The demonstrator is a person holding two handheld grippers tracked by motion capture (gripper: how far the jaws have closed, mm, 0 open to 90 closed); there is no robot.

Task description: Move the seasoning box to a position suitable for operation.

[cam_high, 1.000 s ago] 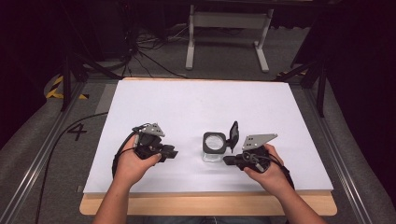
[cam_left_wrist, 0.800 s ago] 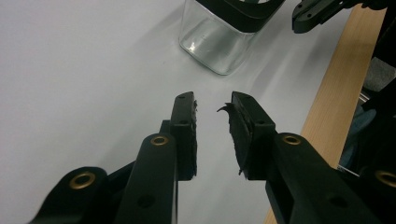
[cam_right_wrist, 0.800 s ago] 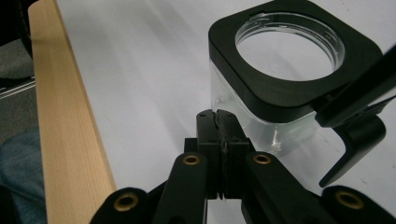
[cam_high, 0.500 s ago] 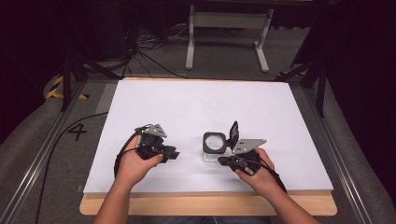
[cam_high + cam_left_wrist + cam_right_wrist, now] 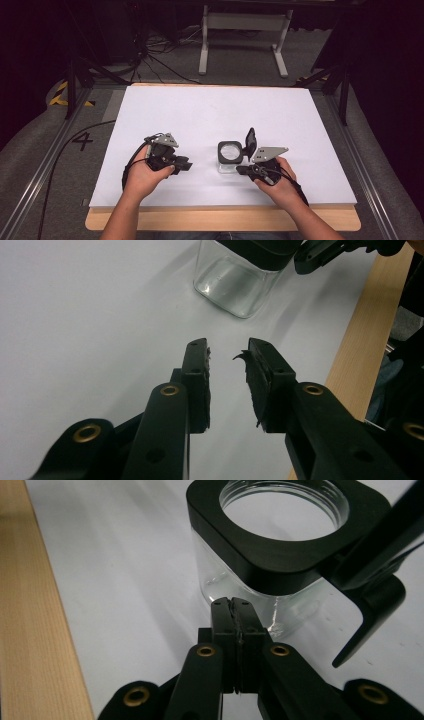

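Since a second ago your right hand has slid in toward the jar, while your left has barely shifted.

From the high view, the right tool [image 5: 243,170] sits lower centre-right of the frame, its tip just beside the jar [image 5: 229,156] on the jar's near-right side. The jar stands upright on the white tabletop [image 5: 210,110], its black hinged lid [image 5: 249,144] flipped up on the right edge. Your left tool [image 5: 182,165] lies lower left of centre, pointing at the jar but well apart, so your right hand is the nearer one.

Your left tool's own camera shows its jaws parted with nothing between them, and the jar's glass base [image 5: 235,285] ahead at the upper centre.

Your right tool's own camera shows what the overhead cannot: the jaws pressed together and empty, their tip at the jar's glass wall [image 5: 250,592] below the black collar [image 5: 285,550]; contact I cannot confirm. The lid hangs open at the upper right.
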